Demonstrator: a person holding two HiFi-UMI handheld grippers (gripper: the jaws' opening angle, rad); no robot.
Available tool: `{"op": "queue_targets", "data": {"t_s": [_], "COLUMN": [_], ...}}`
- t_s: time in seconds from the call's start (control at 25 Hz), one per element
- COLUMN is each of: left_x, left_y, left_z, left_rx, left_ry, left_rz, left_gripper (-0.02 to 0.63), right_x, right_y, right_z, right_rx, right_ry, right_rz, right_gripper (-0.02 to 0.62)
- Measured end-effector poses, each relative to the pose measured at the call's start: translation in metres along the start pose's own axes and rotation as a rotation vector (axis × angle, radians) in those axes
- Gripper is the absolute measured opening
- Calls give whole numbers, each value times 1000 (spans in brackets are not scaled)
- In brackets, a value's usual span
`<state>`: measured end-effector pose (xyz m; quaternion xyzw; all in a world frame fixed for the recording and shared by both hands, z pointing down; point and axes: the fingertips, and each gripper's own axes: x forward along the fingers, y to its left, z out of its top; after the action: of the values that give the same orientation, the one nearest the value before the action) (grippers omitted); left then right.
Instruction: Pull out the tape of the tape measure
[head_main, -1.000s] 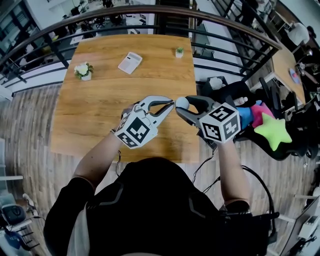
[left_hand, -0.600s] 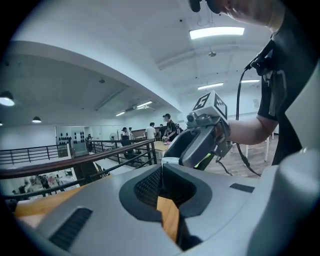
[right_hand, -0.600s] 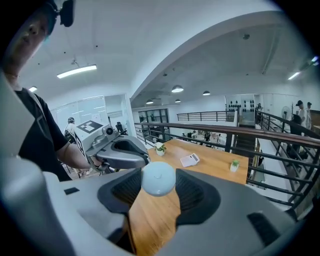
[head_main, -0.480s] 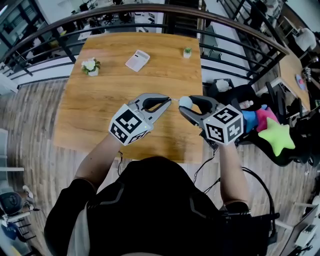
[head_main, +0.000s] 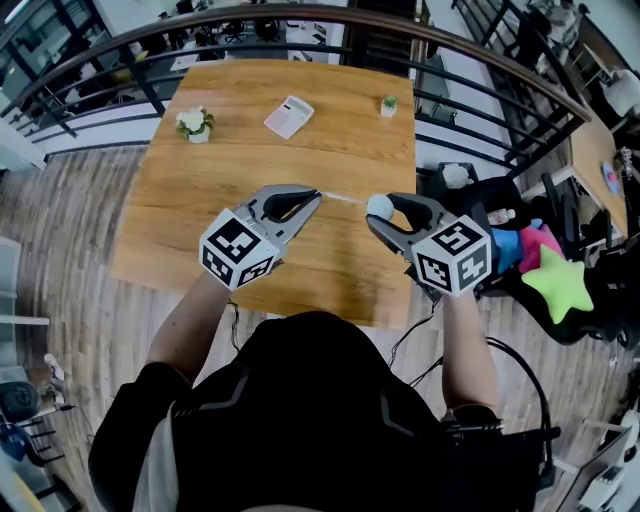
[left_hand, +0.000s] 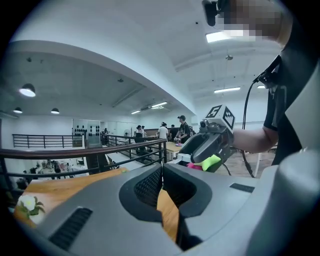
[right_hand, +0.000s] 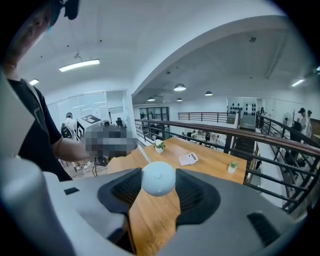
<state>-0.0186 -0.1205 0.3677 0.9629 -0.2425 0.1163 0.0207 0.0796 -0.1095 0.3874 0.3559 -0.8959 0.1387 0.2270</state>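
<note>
Over the wooden table (head_main: 340, 120), the left gripper (head_main: 316, 195), pinching the tape (head_main: 345, 198), has slid left, lengthening it. The right gripper (head_main: 380, 210) clasps the tape measure (right_hand: 158, 178).

A wooden table (head_main: 250, 160) stands on plank flooring (head_main: 70, 300) beside a dark railing (right_hand: 205, 127), under ceiling light panels (right_hand: 79, 64).

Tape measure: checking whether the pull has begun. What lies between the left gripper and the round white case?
A thin pale tape spans the gap from the left gripper to the case, above the table; the head view shows it.
</note>
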Motion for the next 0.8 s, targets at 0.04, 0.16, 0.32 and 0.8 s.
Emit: {"op": "queue_targets", "data": {"t_s": [0.04, 0.16, 0.32, 0.8], "left_x": [-3, -13, -23, -57], "left_y": [3, 13, 24, 52], "left_z": [-1, -6, -9, -21], "left_rx": [-11, -17, -48, -151], "left_ry": [0, 17, 18, 14], "left_rz": [14, 57, 95, 177], "left_gripper": [32, 34, 32, 32], "right_x": [-1, -6, -7, -12], "right_y": [-4, -17, -22, -32], "right_z": [-2, -5, -3, -11], "right_rx": [-9, -15, 3, 65], "right_ry": [10, 20, 1, -1], "right_rz": [-21, -66, -63, -82], "right_gripper": [216, 216, 216, 216]}}
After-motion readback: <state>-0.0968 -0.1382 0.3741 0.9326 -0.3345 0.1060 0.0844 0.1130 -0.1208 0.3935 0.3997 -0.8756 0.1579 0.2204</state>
